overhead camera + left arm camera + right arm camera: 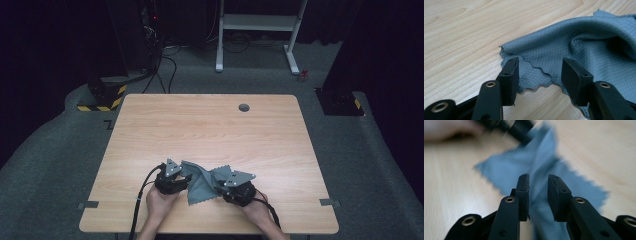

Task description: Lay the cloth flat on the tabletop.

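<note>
— So, nearest the table's front edge, what do the hands hold?

— Each holds a gripper. The left gripper [181, 179] sits at the grey cloth's [200, 184] left side, the right gripper [220, 187] at its right, both low over the wooden table [210, 125].

— How do the left jaws stand?

— Apart, in the left gripper view. Its fingers [512, 75] straddle a scalloped corner of the cloth [564, 47], which lies on the wood between them; neither pad presses on it.

— And the right?

— Its fingers [524, 190] stand a narrow gap apart. The right gripper view is blurred, but the cloth [524, 165] runs beneath and ahead of the jaws, and I cannot tell whether any fabric is caught in the gap. No pad visibly pinches it.

— Where does the cloth lie overall?

— Near the front middle of the table, rumpled, with a raised fold between the two grippers.

— Farther back?

— A round cable hole [244, 107] near the far edge of the table, then grey carpet [350, 150], and a white desk frame [257, 30] beyond.
</note>
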The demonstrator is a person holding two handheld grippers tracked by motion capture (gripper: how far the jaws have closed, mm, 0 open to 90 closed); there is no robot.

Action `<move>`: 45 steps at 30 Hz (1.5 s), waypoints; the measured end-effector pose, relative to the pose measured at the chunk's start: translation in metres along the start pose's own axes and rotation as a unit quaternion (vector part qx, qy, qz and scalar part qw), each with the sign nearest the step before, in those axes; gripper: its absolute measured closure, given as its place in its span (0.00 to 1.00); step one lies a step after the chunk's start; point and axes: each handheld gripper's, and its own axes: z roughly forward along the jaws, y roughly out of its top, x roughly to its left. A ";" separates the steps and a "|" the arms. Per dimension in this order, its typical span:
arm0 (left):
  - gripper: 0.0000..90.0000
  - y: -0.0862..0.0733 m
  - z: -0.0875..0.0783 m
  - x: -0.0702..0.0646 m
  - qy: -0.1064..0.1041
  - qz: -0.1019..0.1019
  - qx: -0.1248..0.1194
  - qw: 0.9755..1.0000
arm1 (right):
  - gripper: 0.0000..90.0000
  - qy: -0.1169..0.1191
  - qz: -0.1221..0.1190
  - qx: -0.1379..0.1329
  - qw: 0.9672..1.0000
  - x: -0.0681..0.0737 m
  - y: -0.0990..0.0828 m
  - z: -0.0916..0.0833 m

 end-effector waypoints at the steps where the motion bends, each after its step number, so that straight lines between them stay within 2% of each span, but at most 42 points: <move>1: 0.54 0.000 0.000 0.000 0.001 0.005 0.005 1.000 | 0.79 -0.009 0.011 -0.013 1.000 -0.004 0.002 -0.005; 3: 0.53 0.001 0.001 -0.001 0.003 0.005 0.009 1.000 | 0.79 -0.023 0.034 -0.025 0.999 -0.016 0.007 -0.009; 5: 0.53 0.001 0.002 -0.001 0.002 0.003 0.007 1.000 | 0.78 -0.044 0.050 -0.017 0.998 -0.025 0.010 -0.006; 7: 0.52 0.001 0.002 0.000 0.000 0.000 0.008 1.000 | 0.77 -0.065 0.069 0.007 0.995 -0.037 0.011 0.003; 8: 0.52 0.001 0.002 0.000 0.000 0.000 0.008 1.000 | 0.77 -0.065 0.069 0.007 0.995 -0.037 0.011 0.003; 9: 0.52 0.001 0.002 0.000 0.000 0.001 0.009 1.000 | 0.77 -0.073 0.078 0.018 0.994 -0.043 0.011 0.009; 10: 0.52 0.001 0.002 0.000 -0.001 0.001 0.010 1.000 | 0.76 -0.083 0.094 0.042 0.991 -0.054 0.009 0.021; 13: 0.52 0.001 0.002 0.000 0.000 0.001 0.010 1.000 | 0.76 -0.091 0.106 0.061 0.988 -0.063 0.006 0.033; 16: 0.51 0.001 0.002 0.001 -0.001 -0.001 0.012 1.000 | 0.77 -0.092 0.106 0.073 0.987 -0.064 0.005 0.039; 18: 0.50 0.001 0.002 0.001 -0.002 -0.005 0.012 1.000 | 0.84 -0.084 0.102 0.072 0.989 -0.065 0.005 0.040; 19: 0.50 0.001 0.002 0.001 -0.002 -0.005 0.013 1.000 | 0.96 -0.077 0.089 0.075 0.990 -0.065 0.006 0.040; 22: 0.49 0.001 0.002 0.001 -0.002 -0.006 0.013 1.000 | 0.99 -0.073 0.085 0.077 0.991 -0.068 0.006 0.040; 23: 0.49 0.001 0.002 0.001 -0.002 -0.006 0.013 1.000 | 0.99 -0.086 0.085 0.079 0.990 -0.070 0.006 0.039; 24: 0.49 0.001 0.002 0.001 -0.002 -0.005 0.013 1.000 | 1.00 -0.105 0.092 0.069 0.988 -0.076 0.005 0.034; 26: 0.49 0.001 0.002 0.001 -0.002 -0.005 0.013 1.000 | 1.00 -0.114 0.108 0.055 0.986 -0.084 0.006 0.025; 27: 0.49 0.001 0.003 0.001 -0.002 -0.005 0.013 1.000 | 1.00 -0.114 0.108 0.055 0.986 -0.084 0.006 0.025; 28: 0.48 0.001 0.003 0.000 -0.003 -0.002 0.013 1.000 | 1.00 -0.131 0.112 0.047 0.984 -0.091 0.008 0.016; 30: 0.49 0.001 0.003 0.000 -0.005 -0.003 0.013 1.000 | 1.00 -0.151 0.111 0.046 0.981 -0.097 0.010 0.012; 31: 0.49 0.002 0.003 0.000 -0.006 -0.001 0.013 1.000 | 1.00 -0.157 0.118 0.044 0.980 -0.101 0.009 0.010; 32: 0.49 0.002 0.003 0.000 -0.006 -0.001 0.013 1.000 | 1.00 -0.157 0.118 0.044 0.980 -0.101 0.009 0.010; 33: 0.49 0.002 0.003 -0.001 -0.005 -0.001 0.014 1.000 | 1.00 -0.166 0.131 0.043 0.976 -0.108 0.006 0.011; 34: 0.49 0.002 0.003 -0.001 -0.005 -0.001 0.014 1.000 | 1.00 -0.166 0.131 0.043 0.976 -0.108 0.006 0.011; 35: 0.49 0.002 0.004 0.001 -0.008 -0.003 0.014 1.000 | 1.00 -0.179 0.141 0.055 0.972 -0.114 0.001 0.015; 36: 0.49 0.002 0.004 0.000 -0.007 -0.003 0.013 1.000 | 1.00 -0.179 0.141 0.055 0.972 -0.114 0.001 0.015; 37: 0.49 0.002 0.004 0.000 -0.008 -0.003 0.013 1.000 | 0.99 -0.188 0.151 0.064 0.968 -0.120 -0.005 0.017; 39: 0.49 0.002 0.004 0.000 -0.009 -0.003 0.013 1.000 | 0.99 -0.196 0.157 0.070 0.965 -0.125 -0.009 0.017; 42: 0.53 0.002 0.003 0.002 -0.017 -0.003 0.012 1.000 | 0.94 -0.200 0.160 0.072 0.964 -0.126 -0.011 0.013; 43: 0.54 0.002 0.003 0.002 -0.013 -0.007 0.009 1.000 | 0.88 -0.203 0.156 0.071 0.964 -0.126 -0.011 0.011; 44: 0.54 0.002 0.003 0.002 -0.013 -0.007 0.009 1.000 | 0.88 -0.203 0.156 0.071 0.964 -0.126 -0.011 0.011; 45: 0.54 0.004 0.002 0.002 -0.006 -0.002 0.008 1.000 | 0.85 -0.199 0.157 0.064 0.965 -0.124 -0.011 0.008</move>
